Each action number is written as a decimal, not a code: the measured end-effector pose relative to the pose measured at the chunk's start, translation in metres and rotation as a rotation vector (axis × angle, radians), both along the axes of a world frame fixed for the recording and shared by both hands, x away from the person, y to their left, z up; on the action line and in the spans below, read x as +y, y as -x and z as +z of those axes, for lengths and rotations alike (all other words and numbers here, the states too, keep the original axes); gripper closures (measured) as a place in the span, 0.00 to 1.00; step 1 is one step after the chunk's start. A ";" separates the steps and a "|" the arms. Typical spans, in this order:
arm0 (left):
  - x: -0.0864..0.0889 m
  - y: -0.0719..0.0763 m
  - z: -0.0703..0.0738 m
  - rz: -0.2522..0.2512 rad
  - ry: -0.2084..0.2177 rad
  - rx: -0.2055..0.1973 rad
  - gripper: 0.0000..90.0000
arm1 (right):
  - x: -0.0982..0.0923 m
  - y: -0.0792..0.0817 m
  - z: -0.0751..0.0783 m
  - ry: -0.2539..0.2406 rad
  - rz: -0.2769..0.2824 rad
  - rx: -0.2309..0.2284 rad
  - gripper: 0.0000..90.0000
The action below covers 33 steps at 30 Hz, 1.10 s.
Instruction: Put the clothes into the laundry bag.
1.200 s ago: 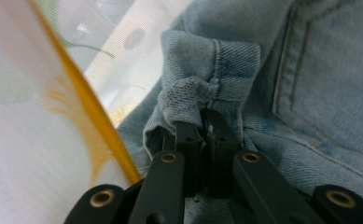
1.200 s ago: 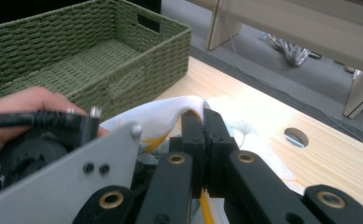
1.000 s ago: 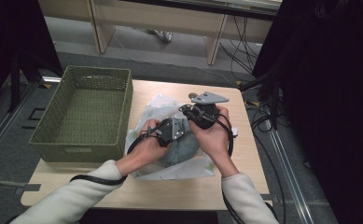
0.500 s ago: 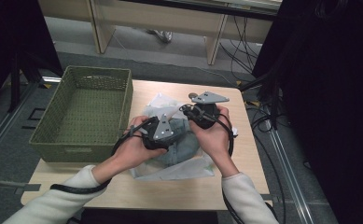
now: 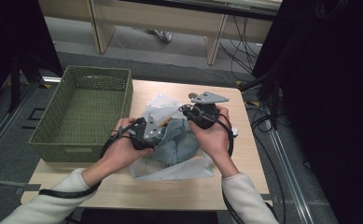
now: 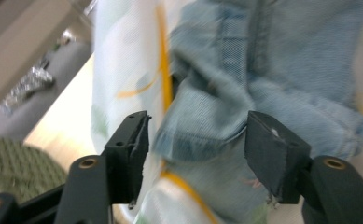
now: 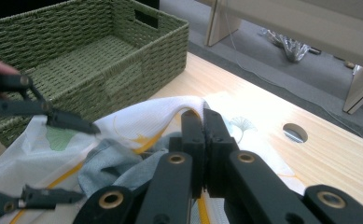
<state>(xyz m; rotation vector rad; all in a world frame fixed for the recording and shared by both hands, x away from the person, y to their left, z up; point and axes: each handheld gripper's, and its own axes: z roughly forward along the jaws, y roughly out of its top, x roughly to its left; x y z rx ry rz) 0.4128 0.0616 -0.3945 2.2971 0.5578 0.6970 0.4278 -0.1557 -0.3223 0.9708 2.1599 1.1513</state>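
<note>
Light wood table point(image 5: 244, 182), round cable hole near far edge. Green woven basket point(image 5: 83, 112) on table's left side, just beside the laundry. White mesh bag point(image 5: 170, 169) with yellow trim and leaf print spread mid-table, between both hands, touching the basket-side edge area. Blue denim garment point(image 5: 181, 140) lying in the bag's mouth, partly out, bunched.

Left gripper point(image 6: 195, 144) low over the denim, jaws apart, just been opening; denim fold between the pads but not pressed, gap visible each side. Seen in high view at point(image 5: 144, 135), held in left hand, cable trailing back along sleeve.

Right gripper point(image 7: 202, 135) jaws together, pinched on the white mesh bag's rim, lifting it into a small peak above the denim. High view: point(image 5: 202, 114), grey three-cornered plate on top.
</note>
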 end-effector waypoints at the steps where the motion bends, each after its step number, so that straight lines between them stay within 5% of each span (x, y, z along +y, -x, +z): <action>1: 0.000 -0.003 -0.003 -0.011 0.005 0.014 0.45 | 0.001 0.000 0.000 0.000 -0.001 0.000 1.00; 5: -0.007 -0.012 -0.014 -0.058 -0.016 0.030 0.55 | 0.002 0.001 0.000 0.005 0.002 -0.001 1.00; 10: -0.015 -0.022 -0.019 -0.031 0.013 0.116 0.88 | 0.002 0.001 -0.001 0.005 0.004 0.004 1.00; 12: -0.019 -0.020 -0.018 -0.022 0.019 0.124 0.93 | 0.002 0.000 -0.001 0.006 0.004 0.001 1.00; 19: -0.047 -0.005 -0.013 -0.095 0.115 0.042 0.94 | 0.005 0.001 -0.003 0.003 0.007 -0.004 1.00; 22: -0.055 -0.008 -0.019 -0.096 0.117 0.017 0.94 | 0.008 0.003 -0.003 0.003 0.013 -0.004 1.00; 27: -0.064 -0.019 -0.042 -0.077 0.021 -0.043 0.93 | 0.009 0.004 -0.003 -0.002 0.017 -0.007 1.00; 33: -0.069 -0.026 -0.048 -0.034 -0.023 -0.096 0.93 | 0.006 0.004 0.000 -0.016 0.014 -0.011 1.00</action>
